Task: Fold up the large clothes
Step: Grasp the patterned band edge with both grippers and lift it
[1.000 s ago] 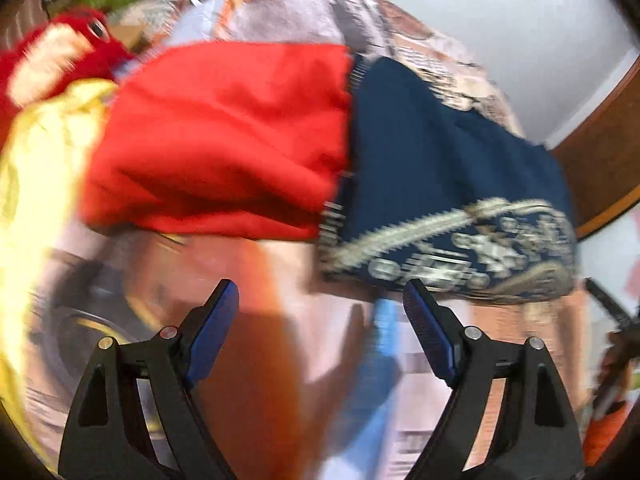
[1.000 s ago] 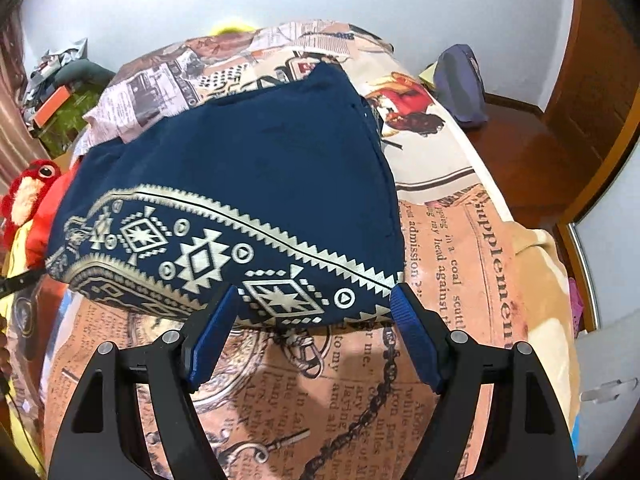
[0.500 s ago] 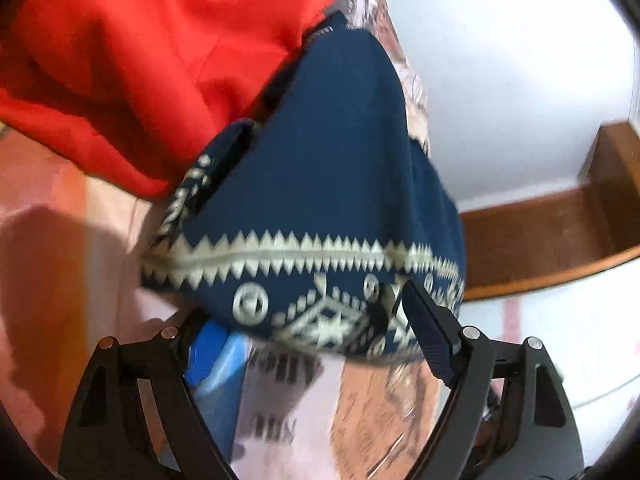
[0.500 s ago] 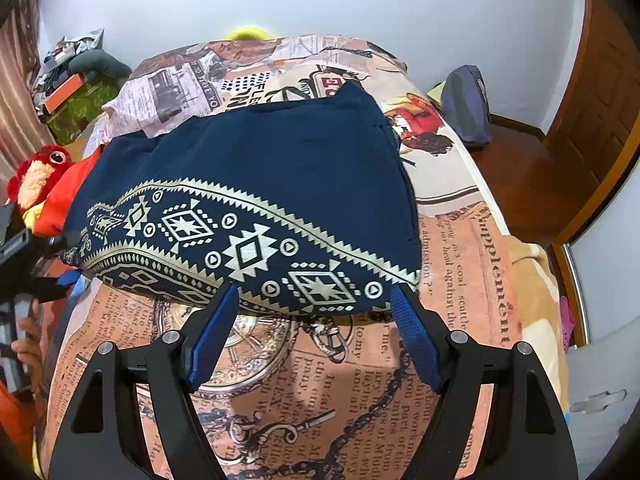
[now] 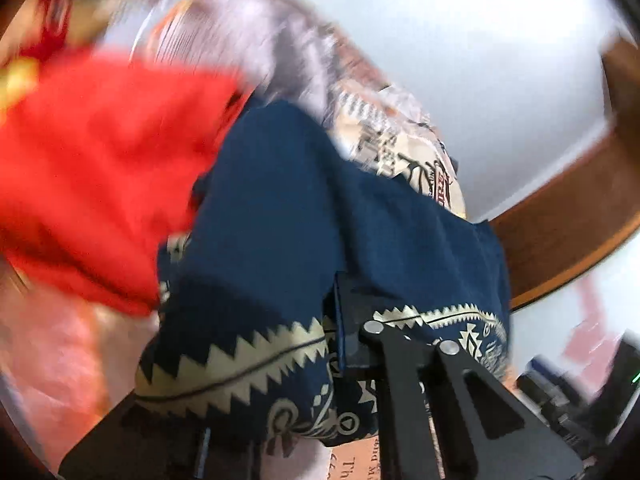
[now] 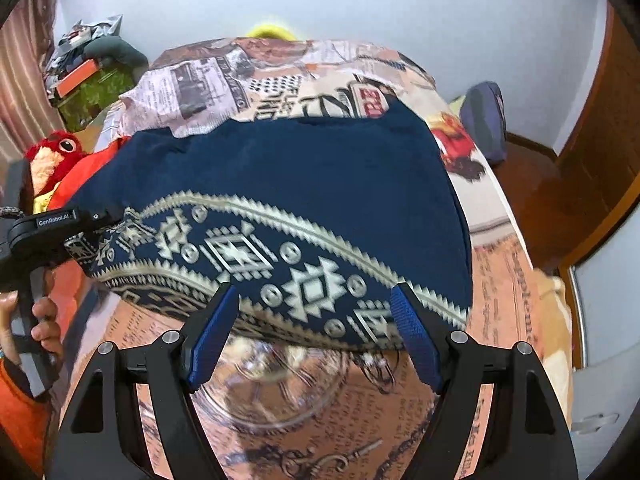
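A folded navy garment (image 6: 304,184) with a cream patterned hem lies across a bed. In the left wrist view my left gripper (image 5: 340,296) is shut on the navy garment (image 5: 280,220) at its patterned hem, and the cloth bunches around the black fingers. The right wrist view shows that left gripper (image 6: 100,216) pinching the garment's left corner. My right gripper (image 6: 316,332) is open at the garment's near edge. Its blue pads (image 6: 212,332) stand on either side of the hem without pressing on it.
A red garment (image 5: 100,168) lies left of the navy one, beside a red plush toy (image 6: 52,156). The newspaper-print bedsheet (image 6: 508,280) covers the bed. A dark bag (image 6: 484,120) sits at the far right, by a wooden door (image 6: 592,152). A hand (image 6: 40,320) holds the left gripper's handle.
My left gripper swung from the red garment to the navy hem and shut on it. My right gripper moved closer to the near hem and stayed open.
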